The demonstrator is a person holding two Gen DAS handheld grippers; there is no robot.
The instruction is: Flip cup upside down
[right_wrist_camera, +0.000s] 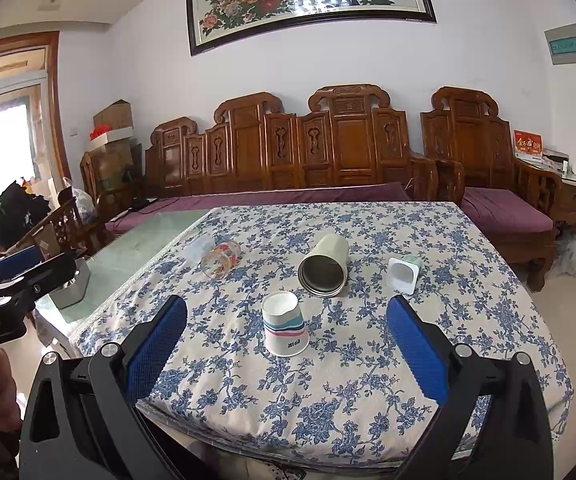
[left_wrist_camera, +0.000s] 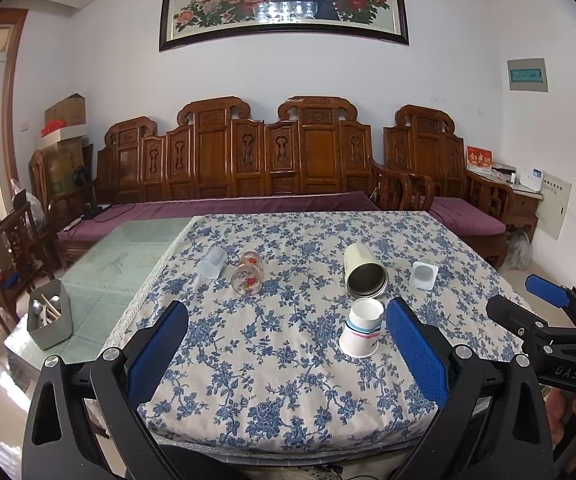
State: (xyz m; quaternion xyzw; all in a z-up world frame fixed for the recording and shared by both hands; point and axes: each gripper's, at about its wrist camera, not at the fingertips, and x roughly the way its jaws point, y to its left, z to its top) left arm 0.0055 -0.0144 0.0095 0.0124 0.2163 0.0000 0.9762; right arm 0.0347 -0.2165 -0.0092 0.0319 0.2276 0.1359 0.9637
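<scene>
A white paper cup (left_wrist_camera: 361, 327) with coloured stripes stands upside down on the floral tablecloth (left_wrist_camera: 288, 340), mouth down; it also shows in the right wrist view (right_wrist_camera: 285, 329). My left gripper (left_wrist_camera: 288, 344) is open and empty, held back near the table's front edge, the cup just left of its right finger. My right gripper (right_wrist_camera: 287, 340) is open and empty, the cup in front between its fingers but apart from them. The right gripper also shows at the right of the left wrist view (left_wrist_camera: 556, 312).
Behind the paper cup lie a cream metal tumbler (left_wrist_camera: 364, 272) on its side, a small white square cup (left_wrist_camera: 424, 275), a flowered glass (left_wrist_camera: 248, 274) and a clear plastic cup (left_wrist_camera: 213, 263). A grey utensil holder (left_wrist_camera: 50, 314) stands on the glass table at left. A wooden bench (left_wrist_camera: 248, 168) is behind.
</scene>
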